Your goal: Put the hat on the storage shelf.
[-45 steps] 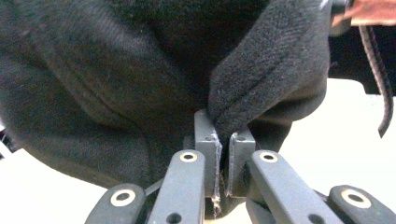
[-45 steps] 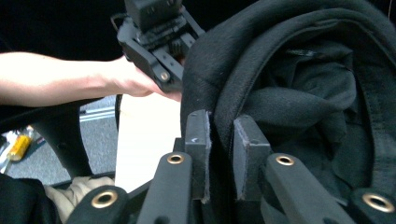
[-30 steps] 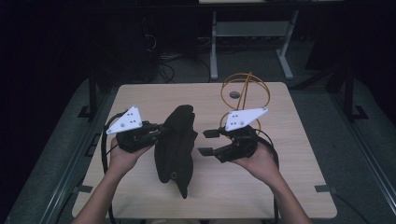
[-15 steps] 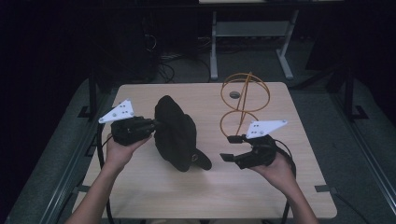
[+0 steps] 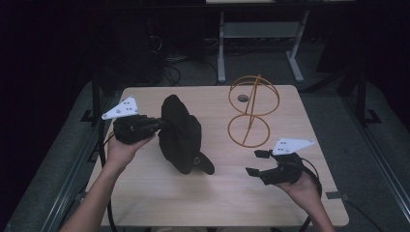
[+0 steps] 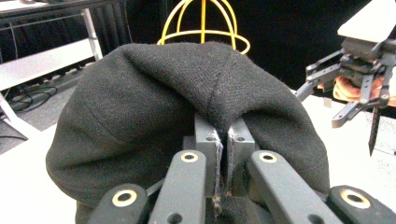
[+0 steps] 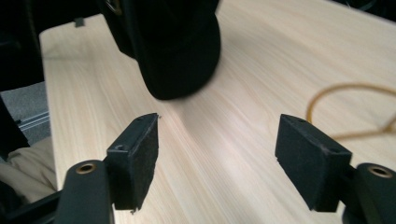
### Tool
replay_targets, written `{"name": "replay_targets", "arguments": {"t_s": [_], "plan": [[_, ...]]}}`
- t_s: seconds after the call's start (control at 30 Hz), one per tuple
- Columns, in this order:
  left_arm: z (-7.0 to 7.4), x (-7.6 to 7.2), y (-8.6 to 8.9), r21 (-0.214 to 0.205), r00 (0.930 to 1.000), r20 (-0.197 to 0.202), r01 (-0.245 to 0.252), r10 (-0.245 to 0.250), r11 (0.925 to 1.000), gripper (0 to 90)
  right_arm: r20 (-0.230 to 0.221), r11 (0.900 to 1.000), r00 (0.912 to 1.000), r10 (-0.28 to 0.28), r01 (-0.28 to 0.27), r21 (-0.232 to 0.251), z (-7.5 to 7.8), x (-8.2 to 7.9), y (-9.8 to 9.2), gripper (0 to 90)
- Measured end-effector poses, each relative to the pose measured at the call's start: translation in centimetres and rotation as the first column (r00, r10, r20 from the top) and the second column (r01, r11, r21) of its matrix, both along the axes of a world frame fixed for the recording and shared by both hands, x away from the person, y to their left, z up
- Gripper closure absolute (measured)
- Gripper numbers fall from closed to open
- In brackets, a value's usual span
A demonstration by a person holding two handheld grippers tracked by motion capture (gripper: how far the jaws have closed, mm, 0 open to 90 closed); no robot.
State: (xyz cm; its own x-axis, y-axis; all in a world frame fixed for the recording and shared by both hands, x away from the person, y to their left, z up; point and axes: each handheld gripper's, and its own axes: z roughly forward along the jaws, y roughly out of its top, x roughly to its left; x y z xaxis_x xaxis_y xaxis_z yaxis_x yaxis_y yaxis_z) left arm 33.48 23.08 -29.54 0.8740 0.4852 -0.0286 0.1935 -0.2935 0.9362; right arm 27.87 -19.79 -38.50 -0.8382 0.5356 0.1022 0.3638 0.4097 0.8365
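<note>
A black cap point(image 5: 181, 135) is held over the left half of the wooden counter point(image 5: 212, 193), its brim hanging down to the counter surface. The left hand-held gripper point(image 5: 157, 124) is clamped on a fold of the cap's fabric, its jaws pressed together with cloth between them, as seen in the left gripper view point(image 6: 223, 154). The right hand-held gripper point(image 5: 254, 163) is kept low over the counter's right side, well apart from the cap; its jaws stand apart with nothing between them and have just been opening. A yellow wire stand point(image 5: 251, 112) is set near the far edge. No brand, label or legible writing can be made out.
</note>
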Motion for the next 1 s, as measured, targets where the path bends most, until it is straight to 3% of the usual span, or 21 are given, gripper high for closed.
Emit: {"name": "replay_targets", "arguments": {"t_s": [0.23, 0.37, 0.7, 1.0], "plan": [[1.0, 0.5, 0.0, -0.014, 0.9999, -0.008, -0.011, 0.011, 0.9998, 86.8, -0.030, 0.9955, 0.9952, -0.094, 0.094, 0.011, -1.8, 0.3, -2.8, 27.1], [1.4, 0.8, 0.1, -0.027, 0.9998, -0.015, -0.016, 0.016, 0.9995, 86.8, -0.011, 0.9908, 0.9908, -0.135, 0.135, -0.006, -2.5, 0.3, -3.6, 25.0], [2.3, 1.6, 0.6, -0.044, 0.9992, -0.024, -0.033, 0.032, 0.9985, 86.8, -0.025, 0.9844, 0.9841, -0.176, 0.175, -0.017, -3.5, 0.4, -5.0, 23.9], [3.7, 2.7, -0.1, -0.071, 0.9994, -0.021, -0.029, 0.028, 0.9971, 86.9, -0.029, 0.9846, 0.9849, -0.171, 0.169, -0.044, -3.9, 0.3, -5.3, 22.4]]}}
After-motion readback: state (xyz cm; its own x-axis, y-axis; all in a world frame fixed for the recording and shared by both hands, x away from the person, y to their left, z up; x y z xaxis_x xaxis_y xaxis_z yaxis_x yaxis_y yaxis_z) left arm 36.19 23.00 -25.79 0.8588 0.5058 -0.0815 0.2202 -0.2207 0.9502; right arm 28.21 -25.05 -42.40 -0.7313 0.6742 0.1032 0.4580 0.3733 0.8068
